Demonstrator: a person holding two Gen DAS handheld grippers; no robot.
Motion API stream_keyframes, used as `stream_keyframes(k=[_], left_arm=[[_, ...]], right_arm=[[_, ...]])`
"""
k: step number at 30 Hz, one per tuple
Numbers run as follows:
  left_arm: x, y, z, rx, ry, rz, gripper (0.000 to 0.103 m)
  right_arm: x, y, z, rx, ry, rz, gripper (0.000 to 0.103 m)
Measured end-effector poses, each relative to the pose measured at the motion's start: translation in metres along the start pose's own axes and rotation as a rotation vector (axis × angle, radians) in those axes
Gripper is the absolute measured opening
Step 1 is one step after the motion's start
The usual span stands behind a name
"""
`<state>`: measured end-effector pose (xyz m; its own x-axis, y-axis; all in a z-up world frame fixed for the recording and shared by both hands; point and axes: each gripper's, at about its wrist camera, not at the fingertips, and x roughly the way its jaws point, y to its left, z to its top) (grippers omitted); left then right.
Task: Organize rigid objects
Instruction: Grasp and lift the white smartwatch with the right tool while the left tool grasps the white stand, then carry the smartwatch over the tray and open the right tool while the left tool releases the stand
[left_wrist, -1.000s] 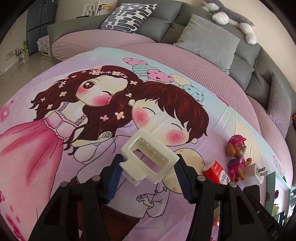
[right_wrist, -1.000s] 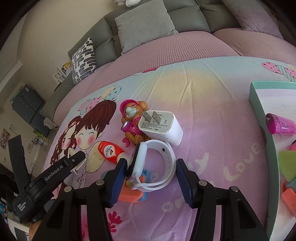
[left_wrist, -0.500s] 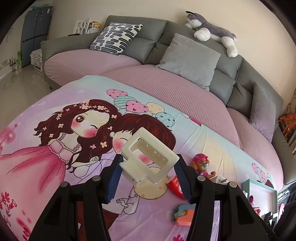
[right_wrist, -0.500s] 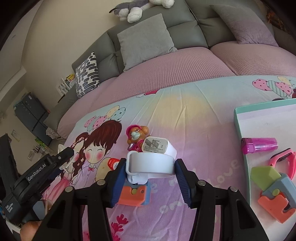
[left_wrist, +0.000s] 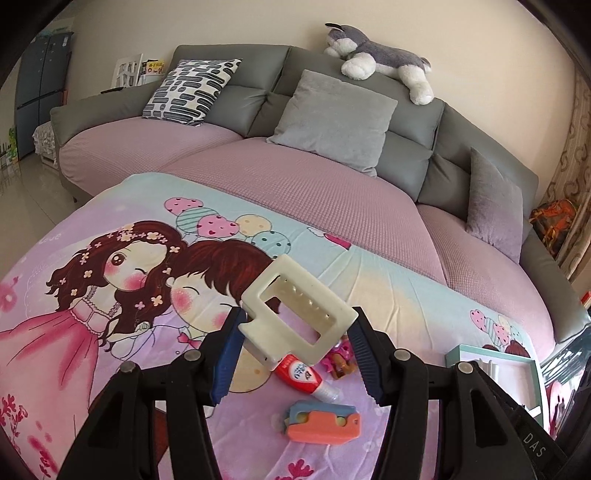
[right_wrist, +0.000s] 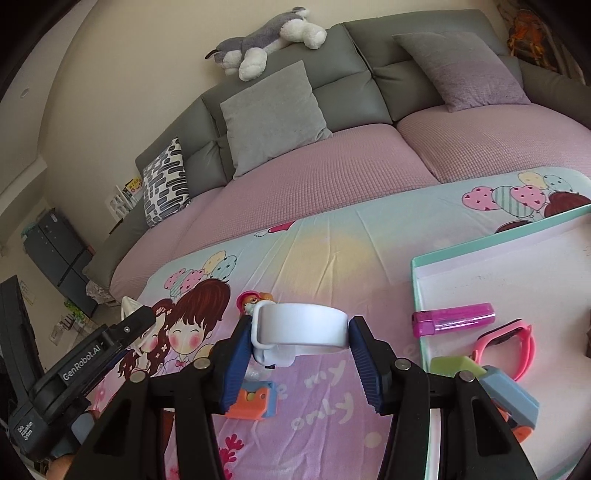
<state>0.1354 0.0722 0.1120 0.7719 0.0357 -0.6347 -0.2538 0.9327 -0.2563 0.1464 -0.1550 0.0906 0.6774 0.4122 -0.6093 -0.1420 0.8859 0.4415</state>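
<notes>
grey sofa behind a cartoon-print bedsheet (left_wrist: 110, 369). left gripper (left_wrist: 295, 354) jaws clench a cream plastic hair claw (left_wrist: 295, 317) mid-frame; right gripper (right_wrist: 299, 356) jaws clasp a white silicone watch band (right_wrist: 299, 328). best carry both level over the teal-rimmed tray (right_wrist: 415, 280) at right, lower, then release.

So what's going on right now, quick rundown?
Left gripper shut on cream hair clip. Right gripper shut on white watch. Teal tray beside it holds pink lighter, pink watch. Path clear.
</notes>
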Motion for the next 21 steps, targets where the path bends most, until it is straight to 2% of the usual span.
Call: stream_keyframes(k=[6,16,21], left_arm=[[0.001,-0.044,-0.007,0.078,0.025,-0.066,0.058],[-0.004,-0.123,-0.029,0.192,0.069,-0.187,0.058],[0.002,-0.162,-0.047,0.260,0.116,-0.238,0.058]], right_arm=[[-0.018,-0.028,0.007,0.060,-0.027,-0.055,0.055],[-0.060,-0.086,0.016,0.180,-0.092,-0.193,0.056],[-0.076,-0.115,0.018,0.209,-0.114,-0.308,0.055]])
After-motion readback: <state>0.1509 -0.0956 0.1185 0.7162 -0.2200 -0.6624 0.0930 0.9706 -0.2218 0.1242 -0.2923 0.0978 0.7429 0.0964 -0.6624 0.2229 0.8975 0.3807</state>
